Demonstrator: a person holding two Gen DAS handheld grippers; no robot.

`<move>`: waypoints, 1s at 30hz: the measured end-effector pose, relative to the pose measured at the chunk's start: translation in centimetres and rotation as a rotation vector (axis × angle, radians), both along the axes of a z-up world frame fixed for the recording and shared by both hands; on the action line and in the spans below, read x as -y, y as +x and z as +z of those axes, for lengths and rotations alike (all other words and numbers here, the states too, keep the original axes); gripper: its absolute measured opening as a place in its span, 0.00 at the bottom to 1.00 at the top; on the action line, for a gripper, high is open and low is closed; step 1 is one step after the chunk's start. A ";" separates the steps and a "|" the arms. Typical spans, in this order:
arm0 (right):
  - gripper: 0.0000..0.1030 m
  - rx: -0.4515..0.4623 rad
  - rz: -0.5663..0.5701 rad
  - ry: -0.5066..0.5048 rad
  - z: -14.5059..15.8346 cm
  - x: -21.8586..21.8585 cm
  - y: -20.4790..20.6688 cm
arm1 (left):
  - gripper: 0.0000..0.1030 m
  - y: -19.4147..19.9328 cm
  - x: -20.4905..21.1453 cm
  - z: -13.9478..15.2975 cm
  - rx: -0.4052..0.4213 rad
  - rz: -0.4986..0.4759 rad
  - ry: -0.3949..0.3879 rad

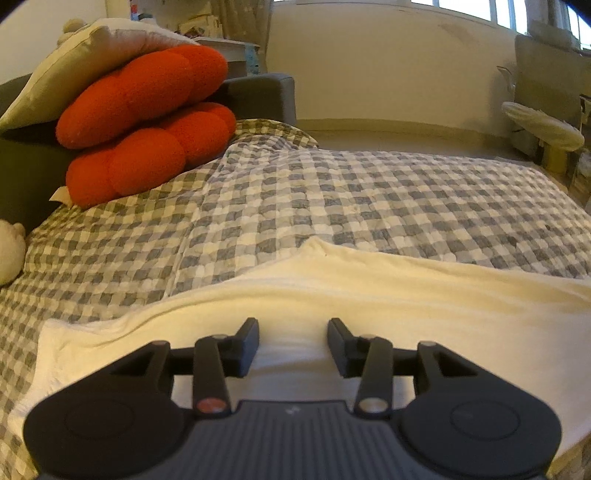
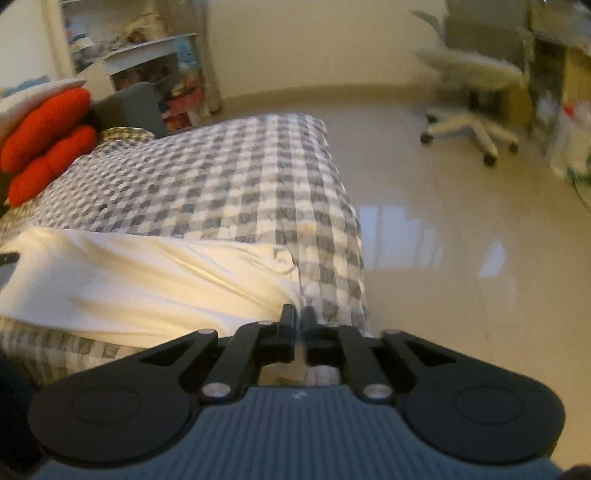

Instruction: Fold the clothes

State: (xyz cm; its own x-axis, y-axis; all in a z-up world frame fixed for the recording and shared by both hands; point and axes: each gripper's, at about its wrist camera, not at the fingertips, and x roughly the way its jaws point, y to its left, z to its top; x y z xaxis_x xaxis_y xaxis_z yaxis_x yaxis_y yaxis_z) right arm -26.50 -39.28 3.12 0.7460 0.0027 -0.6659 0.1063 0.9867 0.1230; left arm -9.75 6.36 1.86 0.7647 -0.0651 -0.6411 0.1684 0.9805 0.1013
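A: Where are the jaws?

B: The left gripper (image 1: pixel 293 345) has its jaws apart, hovering over a white garment (image 1: pixel 332 295) with nothing between them. The right gripper (image 2: pixel 298 332) has its jaws drawn together at the right end of that same garment (image 2: pixel 147 280); whether cloth is pinched between them cannot be told.

A: Where does the garment lie?

B: Spread flat across the near part of a bed covered by a grey-and-white checked quilt (image 1: pixel 295 192). Its right end reaches the bed's side edge.

A: Any containers?

B: None clearly. In the right wrist view, cluttered shelves (image 2: pixel 155 74) stand by the far wall, their contents too blurred to name.

A: And the room?

B: At the head of the bed, two red cushions (image 1: pixel 147 122) are stacked, with one pale pillow (image 1: pixel 74 62) on top, all against a dark headboard (image 1: pixel 258 92). A glossy cream floor (image 2: pixel 461 240) lies beside the bed. One white swivel chair (image 2: pixel 472 96) stands on it, well apart from the bed. Windows (image 1: pixel 480 7) run along the top of the far wall.
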 end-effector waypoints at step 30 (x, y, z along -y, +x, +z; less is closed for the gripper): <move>0.05 0.012 0.193 -0.134 -0.4 -0.1 8.2 | 0.43 -1.7 -1.0 0.4 0.029 -0.003 -0.005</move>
